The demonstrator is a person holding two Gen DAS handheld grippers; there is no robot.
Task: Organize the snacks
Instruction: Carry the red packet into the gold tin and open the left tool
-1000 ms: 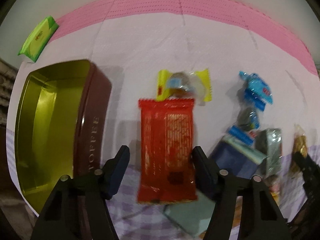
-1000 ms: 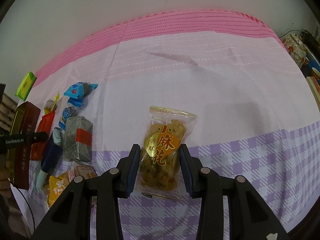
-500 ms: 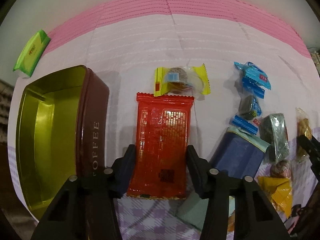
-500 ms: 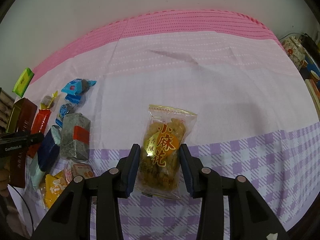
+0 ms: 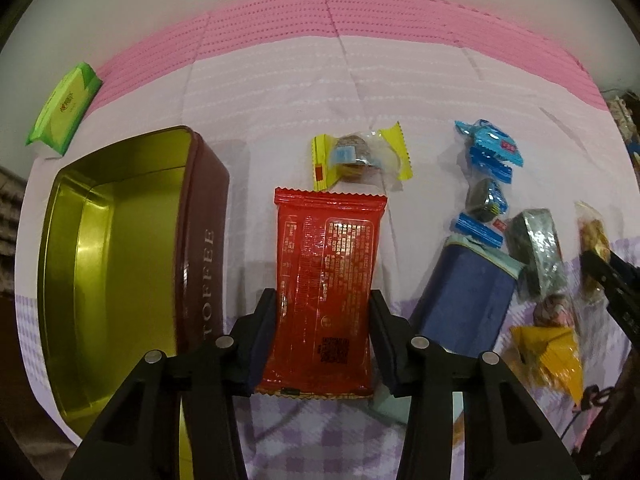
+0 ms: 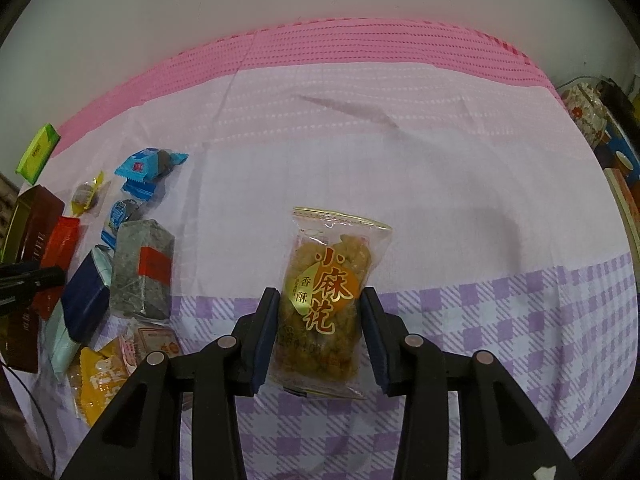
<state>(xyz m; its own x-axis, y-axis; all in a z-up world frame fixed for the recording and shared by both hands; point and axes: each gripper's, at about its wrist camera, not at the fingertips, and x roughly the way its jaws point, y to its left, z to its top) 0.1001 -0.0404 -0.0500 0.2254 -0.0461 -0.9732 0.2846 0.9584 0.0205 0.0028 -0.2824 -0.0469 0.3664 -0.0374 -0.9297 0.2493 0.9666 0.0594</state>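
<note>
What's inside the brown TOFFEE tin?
The brown TOFFEE tin is open with no snack in it; only bare gold lining shows. Its nearest corner is hidden behind the left gripper, which is shut on the red foil packet.

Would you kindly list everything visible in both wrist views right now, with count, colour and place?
toffee tin: 1, brown outside, gold inside, open, far left.
red packet: 1, red, between the left tool's pads.
yellow-ended sweet: 1, just beyond the red packet.
green packet: 1, green, beyond the tin, at the cloth's edge.
blue-wrapped sweets: 2, right of the yellow-ended sweet.
navy box: 1, right of the red packet.
grey packet: 1, grey with red label, beside the navy box.
yellow packet: 1, near edge.
fried-twist bag: 1, clear, golden contents, in the right tool.
tablecloth: 1, pink, white, lilac check.
left tool: has just been closing on the red packet.
right tool: shut on the bag.
</note>
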